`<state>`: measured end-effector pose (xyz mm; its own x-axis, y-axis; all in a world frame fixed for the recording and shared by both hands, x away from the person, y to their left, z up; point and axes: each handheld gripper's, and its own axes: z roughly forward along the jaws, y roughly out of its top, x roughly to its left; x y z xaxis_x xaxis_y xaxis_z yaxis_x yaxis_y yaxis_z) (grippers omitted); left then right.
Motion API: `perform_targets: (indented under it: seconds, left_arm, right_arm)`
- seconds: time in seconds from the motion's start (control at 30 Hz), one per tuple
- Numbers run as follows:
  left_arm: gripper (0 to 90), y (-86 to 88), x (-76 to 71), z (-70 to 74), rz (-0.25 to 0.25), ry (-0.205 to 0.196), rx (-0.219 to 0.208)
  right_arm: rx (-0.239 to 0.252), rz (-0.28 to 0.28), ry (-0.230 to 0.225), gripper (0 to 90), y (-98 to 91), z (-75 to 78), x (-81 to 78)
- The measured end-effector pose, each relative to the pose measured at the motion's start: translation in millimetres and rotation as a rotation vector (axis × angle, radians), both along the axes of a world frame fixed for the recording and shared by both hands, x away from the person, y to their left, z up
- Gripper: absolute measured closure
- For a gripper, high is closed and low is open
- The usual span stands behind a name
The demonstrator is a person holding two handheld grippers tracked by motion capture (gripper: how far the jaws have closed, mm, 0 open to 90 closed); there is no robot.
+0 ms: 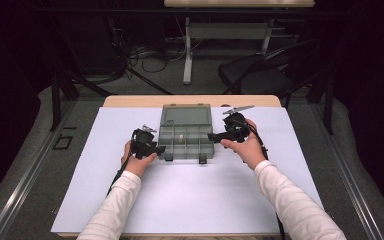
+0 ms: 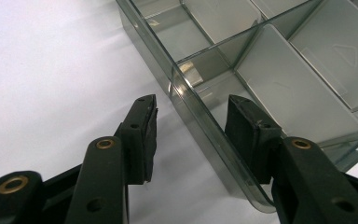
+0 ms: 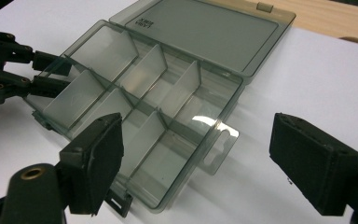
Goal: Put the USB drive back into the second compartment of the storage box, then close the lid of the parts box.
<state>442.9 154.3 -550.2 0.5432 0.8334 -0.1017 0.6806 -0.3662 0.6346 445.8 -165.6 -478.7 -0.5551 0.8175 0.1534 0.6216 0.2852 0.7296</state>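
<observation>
A clear grey compartment box (image 1: 186, 135) lies open on the white sheet, its lid (image 1: 185, 114) folded flat toward the far side. My left gripper (image 1: 161, 149) is at the box's near left corner. In the left gripper view its jaws (image 2: 191, 100) straddle the box's side wall (image 2: 200, 121), one jaw outside and one inside, with a gap showing on the outer side. My right gripper (image 1: 211, 136) hovers at the box's right end, open wide (image 3: 198, 122), touching nothing. The box's compartments (image 3: 135, 102) look empty. The left gripper (image 3: 42, 72) shows at the far corner in the right gripper view.
The white sheet (image 1: 180, 195) covers most of the wooden table (image 1: 130, 101). A dark chair (image 1: 260, 75) and another table's legs (image 1: 187, 55) stand beyond the far edge. Cables trail from both grippers along the person's white sleeves.
</observation>
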Motion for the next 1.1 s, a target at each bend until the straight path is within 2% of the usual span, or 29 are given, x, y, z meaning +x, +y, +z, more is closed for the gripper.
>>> perform_targets:
  seconds: [0.13, 0.4, 0.53, 0.7, 0.77, 0.97, 1.0, 1.1]
  left_arm:
    - [56.0, -1.5, -0.5, -0.1, -0.003, -0.006, 0.013]
    - [58.2, -3.0, -1.7, -0.3, -0.007, -0.021, 0.025]
    - [59.7, -4.3, -1.9, -0.7, -0.006, -0.021, 0.029]
    - [61.2, -5.5, -1.4, -2.5, -0.010, -0.026, 0.023]
    - [61.5, -6.1, -1.6, -2.8, -0.006, -0.030, 0.025]
    - [61.1, -5.4, -1.0, -2.7, -0.014, -0.020, 0.025]
    - [60.9, -6.5, -1.1, -3.8, -0.003, -0.032, 0.026]
    - [60.8, -6.9, -1.2, -4.0, -0.002, -0.033, 0.027]
  right_arm:
    - [0.007, -0.007, -0.008, 17.9, 1.5, 6.8, 6.8]
    - [-0.006, -0.013, 0.008, 20.4, 4.1, 14.3, 20.5]
    - [0.000, -0.015, 0.020, 21.0, 4.9, 14.4, 25.8]
    - [-0.005, -0.030, -0.006, 21.6, 5.9, 13.9, 32.1]
    - [-0.019, -0.036, 0.004, 22.7, 5.2, 14.4, 36.2]
    - [-0.019, -0.073, 0.022, 24.3, 1.4, 15.6, 49.1]
    - [-0.018, -0.074, 0.023, 24.3, 1.3, 16.0, 51.2]
    - [-0.009, -0.089, 0.022, 24.3, 0.8, 15.5, 56.1]
